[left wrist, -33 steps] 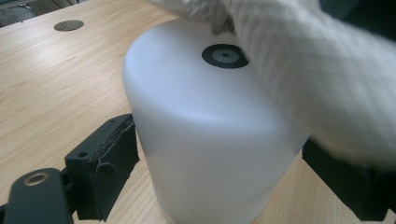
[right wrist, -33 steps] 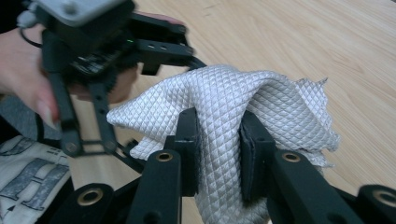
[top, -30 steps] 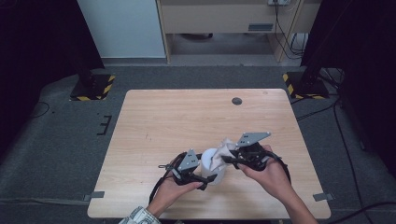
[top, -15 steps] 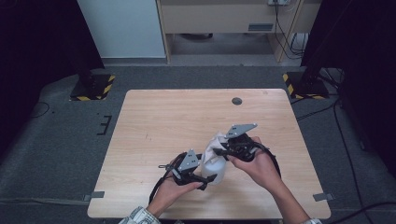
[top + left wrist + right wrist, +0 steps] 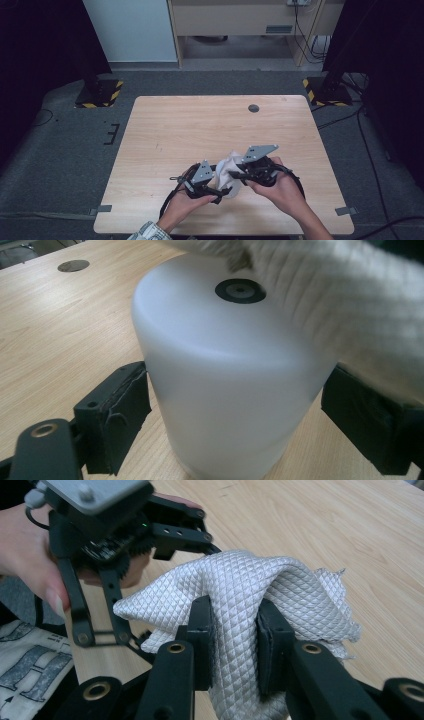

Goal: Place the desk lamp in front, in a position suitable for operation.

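Observation:
A white translucent cup-shaped container (image 5: 230, 385) lies with its closed end, marked by a black disc (image 5: 240, 290), toward the left gripper view. My left gripper (image 5: 237, 392) is shut on its sides, one pad (image 5: 125, 400) against each flank. A white quilted cloth (image 5: 250, 590) is bunched between the jaws of my right gripper (image 5: 234, 625), which is shut on it. The cloth (image 5: 350, 305) lies over the container's upper right side. In the high view both grippers meet near the table's front edge: the left gripper (image 5: 220, 187), the right gripper (image 5: 237, 175), and the cloth (image 5: 229, 164) between them.
The light wooden table (image 5: 200, 125) has a round black grommet (image 5: 254, 108) near its far edge. Black stands with yellow striped feet (image 5: 97, 95) stand on the grey floor beyond the table. The left gripper's grey plate (image 5: 95, 492) is close in front of the right gripper.
My right gripper has shifted a little with the cloth across the container. The left gripper and the container have stayed where they were.

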`<state>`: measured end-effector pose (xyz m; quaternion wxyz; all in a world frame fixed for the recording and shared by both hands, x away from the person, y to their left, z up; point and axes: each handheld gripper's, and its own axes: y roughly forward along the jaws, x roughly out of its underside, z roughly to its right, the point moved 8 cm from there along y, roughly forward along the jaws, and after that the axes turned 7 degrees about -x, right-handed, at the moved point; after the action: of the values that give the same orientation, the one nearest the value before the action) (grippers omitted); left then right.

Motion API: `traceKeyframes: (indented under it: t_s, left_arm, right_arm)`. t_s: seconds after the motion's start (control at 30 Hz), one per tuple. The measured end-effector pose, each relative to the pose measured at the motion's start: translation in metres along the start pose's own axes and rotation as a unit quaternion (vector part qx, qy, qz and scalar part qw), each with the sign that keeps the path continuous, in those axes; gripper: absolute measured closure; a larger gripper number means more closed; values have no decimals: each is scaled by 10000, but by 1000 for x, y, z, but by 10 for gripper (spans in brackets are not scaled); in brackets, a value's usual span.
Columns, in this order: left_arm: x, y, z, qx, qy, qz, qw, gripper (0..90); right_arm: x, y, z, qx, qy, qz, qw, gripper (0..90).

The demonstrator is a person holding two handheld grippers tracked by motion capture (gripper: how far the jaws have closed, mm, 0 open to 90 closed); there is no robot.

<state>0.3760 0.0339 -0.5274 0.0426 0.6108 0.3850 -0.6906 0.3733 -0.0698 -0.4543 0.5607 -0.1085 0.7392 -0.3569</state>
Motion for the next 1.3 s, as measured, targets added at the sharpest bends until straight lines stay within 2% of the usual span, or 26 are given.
traceKeyframes:
  t_s: [0.1,0.23,0.33,0.47,0.57,0.73,1.03,1.3]
  left_arm:
    - [1,0,0,-5,-3,-14,10000,121]
    - [1,0,-1,6,-53,-23,10000,135]
    - [1,-1,-1,17,-77,-23,10000,148]
    - [1,-1,-1,27,-59,-12,10000,157]
    - [1,-1,-1,28,-60,-11,10000,158]
    - [1,-1,-1,24,-72,-22,10000,161]
    - [1,-1,-1,9,-53,6,10000,165]
    - [1,-1,-1,-5,-36,3,10000,166]
  right_arm:
    - [8,-9,10,98,157,92,9998,725]
    - [16,-22,33,230,451,251,9984,726]
    - [22,-24,46,219,611,324,9974,727]
    - [28,-18,51,87,716,464,9963,728]
    - [32,-14,53,-1,881,644,9940,729]
    - [38,-10,59,-19,1032,734,9920,731]
    - [46,-2,68,-24,1196,728,9901,732]
    - [63,16,70,-73,1324,456,9901,734]
